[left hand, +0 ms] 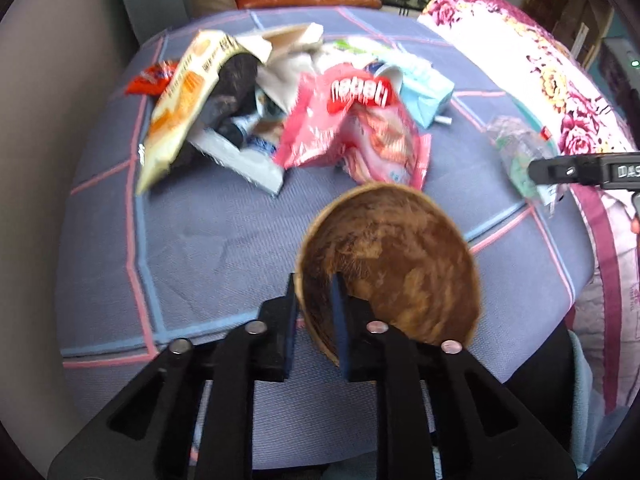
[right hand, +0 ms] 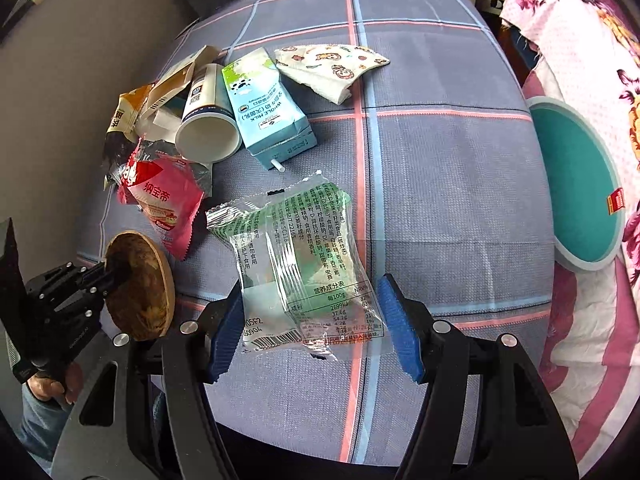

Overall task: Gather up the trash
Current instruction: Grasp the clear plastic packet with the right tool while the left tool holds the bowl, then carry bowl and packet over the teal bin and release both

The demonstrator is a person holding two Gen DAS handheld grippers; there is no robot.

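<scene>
1. Trash lay on a bed covered by a blue-grey checked sheet [right hand: 440, 160]: the main pile sat in the upper left of the right wrist view.
2. Clear wrapper [right hand: 300, 264] with green print and a nutrition label lay apart from the pile, lower centre of the right wrist view.
3. Right hand-held gripper [right hand: 314, 326] was spread wide, blue pads on either side of the clear wrapper's near end; could not tell whether they touched it.
4. Left hand-held gripper [left hand: 314, 320] was narrow, clamped on the rim of a wooden bowl [left hand: 396, 264], one finger inside, one outside. Bowl stood tilted on edge, centre-lower in the left wrist view.
5. Same bowl and gripper showed at the lower left of the right wrist view, near the pink wrapper.
6. Pink snack wrapper [left hand: 360, 128] lay just beyond the bowl, crumpled.
7. Blue milk carton [right hand: 268, 108] with a white straw lay beside a white paper cup [right hand: 206, 120] on its side, touching.
8. Yellow-orange bag [left hand: 180, 100] sat at the pile's left edge, blurred.
9. Printed napkin [right hand: 332, 68] lay above the carton, upper centre.
10. Teal round lid or plate [right hand: 576, 188] leaned at the right edge against a floral quilt [right hand: 592, 60].
</scene>
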